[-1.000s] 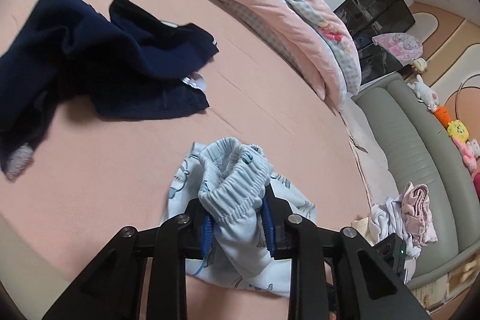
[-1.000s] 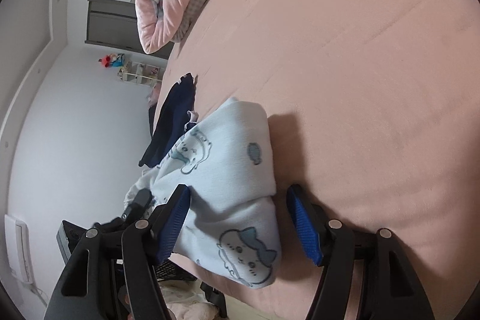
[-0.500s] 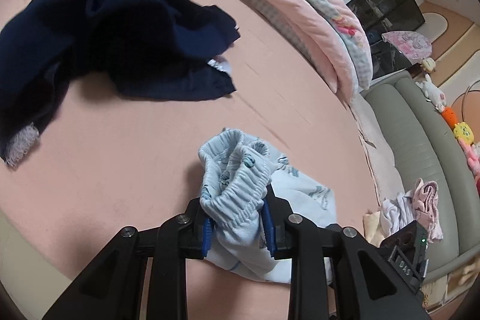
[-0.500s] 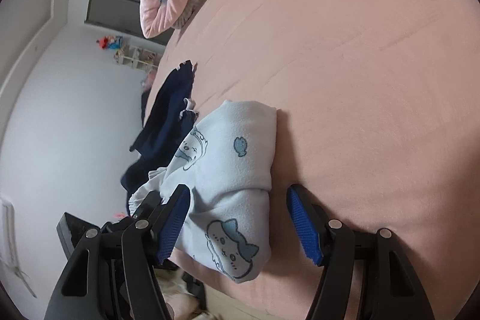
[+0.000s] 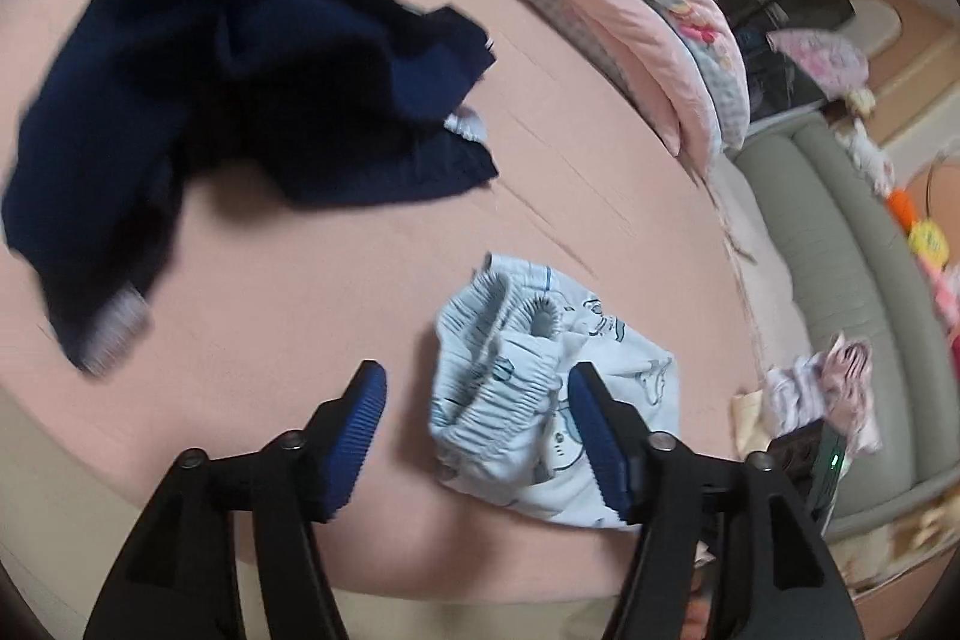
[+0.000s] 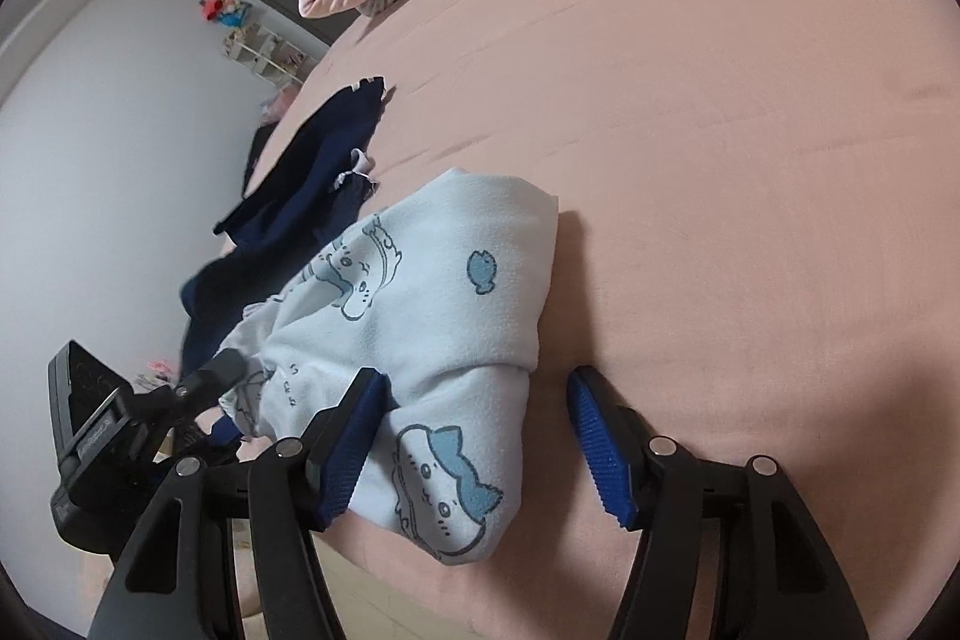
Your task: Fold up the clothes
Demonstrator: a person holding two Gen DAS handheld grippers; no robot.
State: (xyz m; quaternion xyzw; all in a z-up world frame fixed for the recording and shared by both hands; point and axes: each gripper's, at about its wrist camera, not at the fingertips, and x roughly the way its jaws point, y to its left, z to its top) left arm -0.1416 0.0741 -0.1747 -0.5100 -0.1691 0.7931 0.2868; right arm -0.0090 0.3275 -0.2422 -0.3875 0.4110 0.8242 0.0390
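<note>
The light-blue printed pants [image 5: 540, 388] lie folded on the bed [image 5: 270, 292]; left gripper [image 5: 477, 436] opening off them, right gripper [image 6: 477, 439] closing but not yet gripping — the navy garment [image 5: 210, 100] remains unfolded.

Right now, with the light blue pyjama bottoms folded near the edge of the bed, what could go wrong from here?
1. The light blue pyjama bottoms lie close to the edge of the pink bed, so a nudge could tip them off.
2. The left gripper is opening with the elastic waistband bunched between its jaws; the fold may spring apart.
3. The right gripper straddles the folded end with its left pad touching, so pulling away could drag it.
</note>
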